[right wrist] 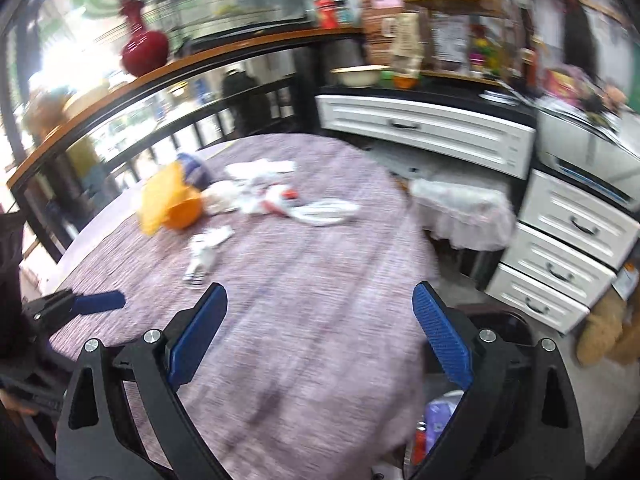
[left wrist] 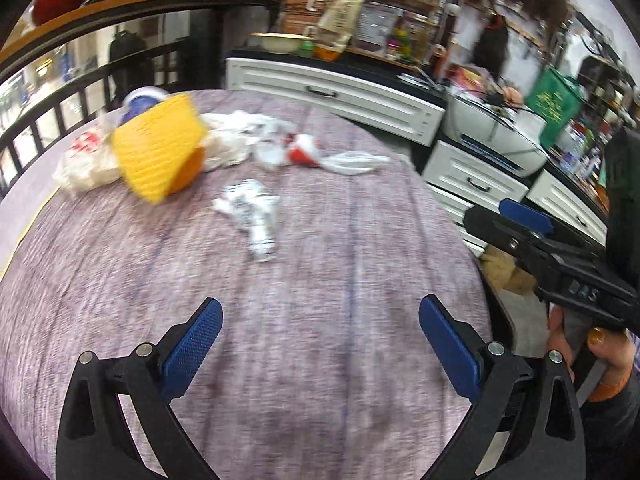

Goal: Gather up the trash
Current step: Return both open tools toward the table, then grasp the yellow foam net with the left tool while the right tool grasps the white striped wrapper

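Trash lies at the far side of a round table point(left wrist: 320, 340) with a purple-grey cloth: a yellow foam net around an orange point(left wrist: 160, 152), crumpled white plastic bags point(left wrist: 236, 136), a red-and-white wrapper point(left wrist: 304, 150) and a crumpled white paper point(left wrist: 252, 208) nearer the middle. My left gripper point(left wrist: 320, 316) is open and empty above the near cloth. My right gripper point(right wrist: 320, 304) is open and empty over the table's right edge; it also shows at the right of the left wrist view point(left wrist: 520, 216). The same trash shows in the right wrist view: net point(right wrist: 168, 200), paper point(right wrist: 206, 248).
A bin with trash inside point(right wrist: 440, 420) sits below the table's right edge. White drawer cabinets point(right wrist: 424, 128) and a printer point(left wrist: 492, 132) stand behind and to the right. A black railing point(left wrist: 60, 104) runs behind the table on the left. A lace-covered stool point(right wrist: 460, 208) stands by the table.
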`<action>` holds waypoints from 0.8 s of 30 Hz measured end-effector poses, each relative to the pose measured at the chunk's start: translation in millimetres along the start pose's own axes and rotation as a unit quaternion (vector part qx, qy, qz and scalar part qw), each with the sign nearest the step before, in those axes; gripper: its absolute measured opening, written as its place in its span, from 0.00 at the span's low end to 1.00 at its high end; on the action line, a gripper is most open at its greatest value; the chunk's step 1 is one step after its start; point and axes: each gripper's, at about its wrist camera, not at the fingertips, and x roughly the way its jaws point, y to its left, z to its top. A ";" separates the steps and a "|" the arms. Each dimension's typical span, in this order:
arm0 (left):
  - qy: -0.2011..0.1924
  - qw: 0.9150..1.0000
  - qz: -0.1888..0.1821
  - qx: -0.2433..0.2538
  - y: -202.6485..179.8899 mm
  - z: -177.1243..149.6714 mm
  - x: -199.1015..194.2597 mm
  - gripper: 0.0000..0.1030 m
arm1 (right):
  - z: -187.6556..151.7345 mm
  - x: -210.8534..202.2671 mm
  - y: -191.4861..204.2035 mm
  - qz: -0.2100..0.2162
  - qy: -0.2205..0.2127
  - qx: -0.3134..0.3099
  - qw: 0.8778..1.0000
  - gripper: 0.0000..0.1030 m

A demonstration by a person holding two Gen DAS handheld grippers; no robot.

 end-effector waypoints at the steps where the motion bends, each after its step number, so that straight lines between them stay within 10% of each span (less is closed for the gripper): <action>1: -0.001 1.000 0.007 -0.007 9.2 -1.4 -1.7 0.94 | 1.0 3.7 7.2 0.005 0.002 -0.007 1.000 0.90; 13: -0.035 0.992 0.094 -0.072 95.3 3.5 -24.8 0.94 | 16.3 76.8 98.2 0.038 0.079 -0.130 0.988 0.89; 24: -0.034 0.991 0.104 -0.078 112.1 11.8 -21.9 0.95 | 26.2 141.0 121.1 0.024 0.134 -0.156 0.978 0.48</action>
